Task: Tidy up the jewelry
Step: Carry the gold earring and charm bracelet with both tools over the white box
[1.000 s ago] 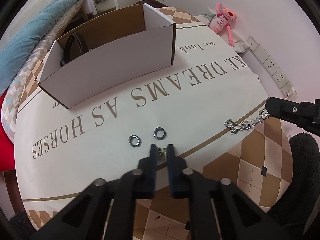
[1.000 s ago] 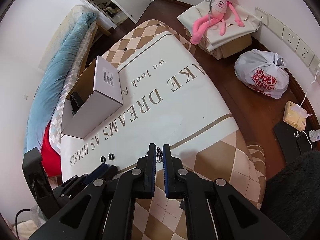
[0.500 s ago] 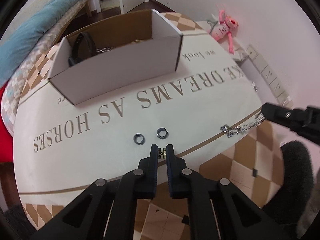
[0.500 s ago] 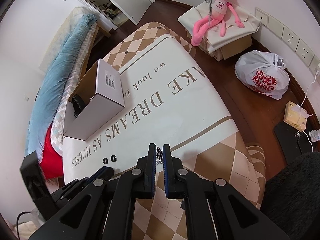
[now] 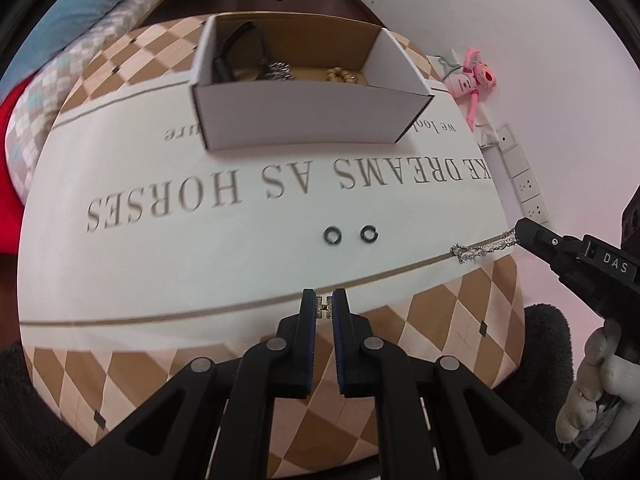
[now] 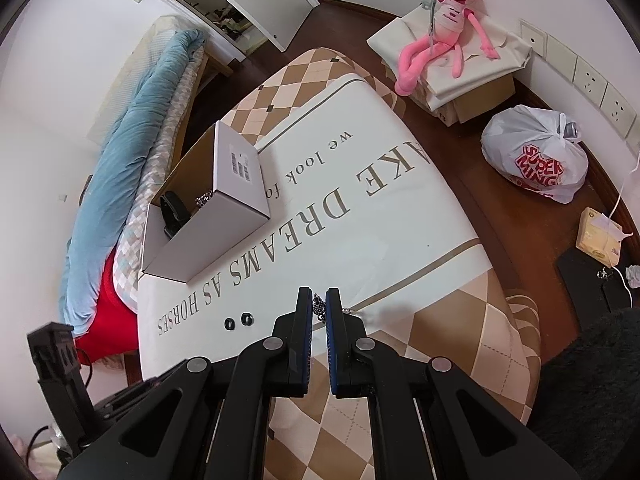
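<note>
My left gripper (image 5: 324, 306) is shut on a small gold earring (image 5: 324, 307) and holds it above the table's near part. My right gripper (image 6: 319, 308) is shut on a silver chain bracelet (image 6: 319, 310); in the left wrist view the bracelet (image 5: 482, 249) trails from the right gripper (image 5: 520, 232) onto the cloth. Two dark rings (image 5: 332, 235) (image 5: 367, 233) lie on the tablecloth, also in the right wrist view (image 6: 239, 321). An open white cardboard box (image 5: 296, 118) at the far side holds a black strap, a silver piece and gold beads; it also shows in the right wrist view (image 6: 224, 216).
The table (image 5: 160, 272) has a cream cloth with printed words and a checked border. A bed with a blue quilt (image 6: 132, 128) is at the left. A pink plush toy (image 6: 444, 28), a white plastic bag (image 6: 536, 168) and wall sockets are on the right.
My left gripper has risen with the earring and drawn back, and the view now looks down into the box. My right gripper has lifted slightly with the bracelet.
</note>
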### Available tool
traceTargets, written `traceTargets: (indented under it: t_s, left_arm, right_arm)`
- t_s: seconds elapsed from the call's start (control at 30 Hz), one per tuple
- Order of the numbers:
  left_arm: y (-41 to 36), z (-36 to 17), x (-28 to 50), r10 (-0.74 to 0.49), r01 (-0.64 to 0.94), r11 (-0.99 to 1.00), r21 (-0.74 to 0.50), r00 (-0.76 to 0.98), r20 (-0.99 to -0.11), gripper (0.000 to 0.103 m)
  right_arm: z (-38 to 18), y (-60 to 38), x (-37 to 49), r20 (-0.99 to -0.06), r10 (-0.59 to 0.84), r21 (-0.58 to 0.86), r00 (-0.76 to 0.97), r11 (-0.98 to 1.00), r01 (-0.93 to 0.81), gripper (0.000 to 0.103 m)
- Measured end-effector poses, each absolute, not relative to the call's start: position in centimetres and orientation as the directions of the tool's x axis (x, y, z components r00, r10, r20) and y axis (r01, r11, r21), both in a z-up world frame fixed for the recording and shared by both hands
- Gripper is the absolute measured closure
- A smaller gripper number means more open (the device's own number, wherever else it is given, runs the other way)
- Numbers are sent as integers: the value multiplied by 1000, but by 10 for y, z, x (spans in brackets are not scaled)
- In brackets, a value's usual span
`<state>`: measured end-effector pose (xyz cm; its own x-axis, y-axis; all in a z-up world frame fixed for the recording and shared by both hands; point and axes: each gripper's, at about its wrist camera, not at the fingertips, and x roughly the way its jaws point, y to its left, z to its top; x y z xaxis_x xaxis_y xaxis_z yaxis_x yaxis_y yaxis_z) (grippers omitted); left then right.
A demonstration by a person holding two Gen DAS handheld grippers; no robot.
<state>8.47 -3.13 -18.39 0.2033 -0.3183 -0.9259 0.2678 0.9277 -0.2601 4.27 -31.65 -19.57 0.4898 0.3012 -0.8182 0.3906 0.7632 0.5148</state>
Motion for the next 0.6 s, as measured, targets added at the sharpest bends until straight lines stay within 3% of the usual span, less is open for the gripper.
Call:
traceTargets:
  t_s: [0.2, 0.6]
  left_arm:
    - [-17, -147, 91, -363, 254, 919, -301, 251, -897, 97]
    - [-4, -63, 174, -425, 265, 901, -343, 384, -819, 97]
  right_arm:
    - [-173, -307, 49, -791, 338, 545, 510, 768, 336, 96]
    - [-48, -257, 125, -679, 413, 545, 607, 838, 39, 96]
